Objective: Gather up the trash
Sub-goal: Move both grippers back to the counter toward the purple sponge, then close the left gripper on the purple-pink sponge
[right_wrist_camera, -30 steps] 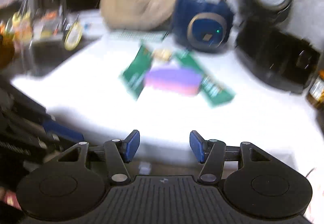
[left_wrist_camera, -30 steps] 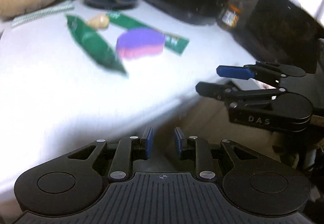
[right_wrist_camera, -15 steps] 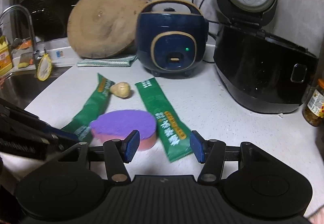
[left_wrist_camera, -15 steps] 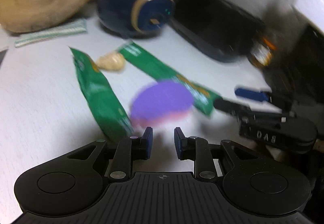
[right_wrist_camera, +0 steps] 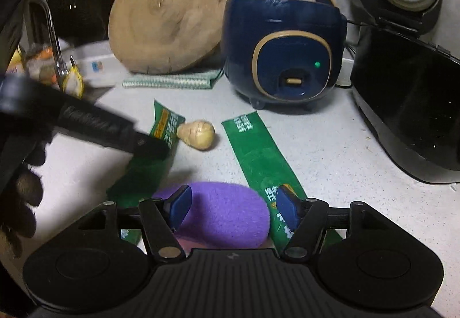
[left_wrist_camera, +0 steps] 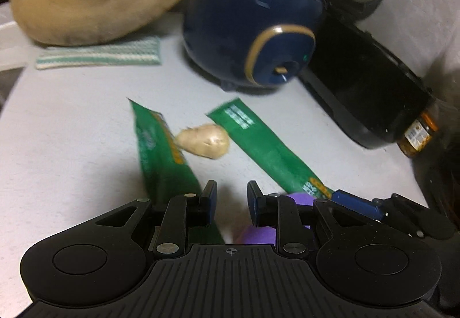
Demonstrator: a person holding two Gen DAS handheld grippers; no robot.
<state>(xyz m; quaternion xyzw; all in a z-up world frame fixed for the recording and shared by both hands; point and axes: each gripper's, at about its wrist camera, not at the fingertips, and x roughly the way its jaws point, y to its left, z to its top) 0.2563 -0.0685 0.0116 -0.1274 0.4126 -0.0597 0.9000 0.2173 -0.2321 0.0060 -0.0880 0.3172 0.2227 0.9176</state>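
Two green wrappers lie on the grey counter, one on the left and one on the right, with a beige ginger-like lump between them. A purple sponge sits nearest. My right gripper straddles the sponge. Its jaws are opening and the pads do not press on the sponge. In the left wrist view my left gripper hovers narrowly open with nothing between its fingers, beside the left wrapper and short of the lump. The sponge is mostly hidden behind it.
A blue rice cooker and a black cooker with its lid up stand at the back right. A round wooden board leans behind a striped cloth. A faucet and sink are at the left. A jar stands far right.
Both grippers have moved in from the counter's edge over the wrappers and sponge. The right jaws now stand wider, either side of the sponge. The left gap is unchanged.
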